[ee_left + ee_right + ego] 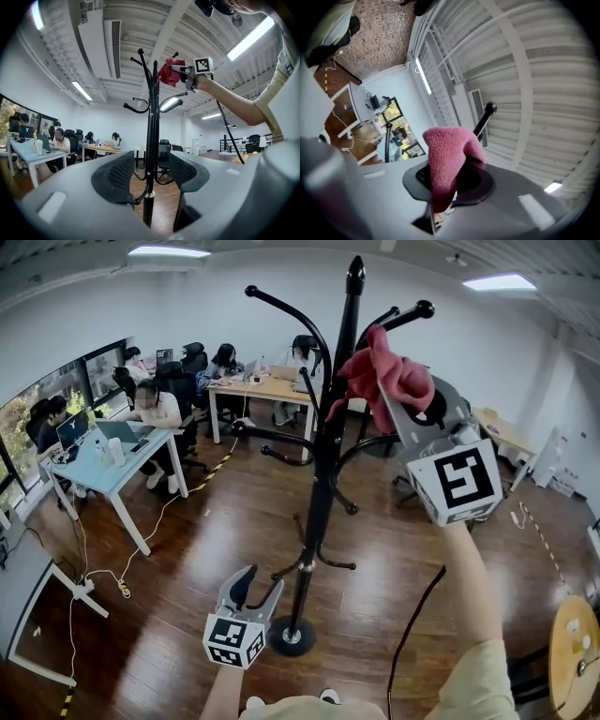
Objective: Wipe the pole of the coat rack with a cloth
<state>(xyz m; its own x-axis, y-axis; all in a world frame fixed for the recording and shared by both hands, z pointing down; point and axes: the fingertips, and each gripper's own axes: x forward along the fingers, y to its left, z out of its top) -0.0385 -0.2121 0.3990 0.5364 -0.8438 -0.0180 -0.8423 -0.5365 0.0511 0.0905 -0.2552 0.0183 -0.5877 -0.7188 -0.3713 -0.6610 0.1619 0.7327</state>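
Observation:
A black coat rack stands on the wood floor, its pole (323, 465) rising to a knob at the top. My right gripper (394, 395) is raised beside the upper pole and is shut on a pink cloth (384, 371), which touches the pole just under the hooks. In the right gripper view the cloth (445, 164) bulges between the jaws, with the pole's tip (486, 115) behind it. My left gripper (251, 592) hangs low near the rack's base (292, 636), open and holding nothing. The left gripper view shows the pole (151, 154) beyond the open jaws and the cloth (169, 72) high up.
Curved black hooks (281, 306) spread from the pole at the top and middle. Desks (112, 465) with seated people and office chairs fill the back left. A cable (412, 624) trails on the floor at the right. A round wooden table (572, 652) sits at the right edge.

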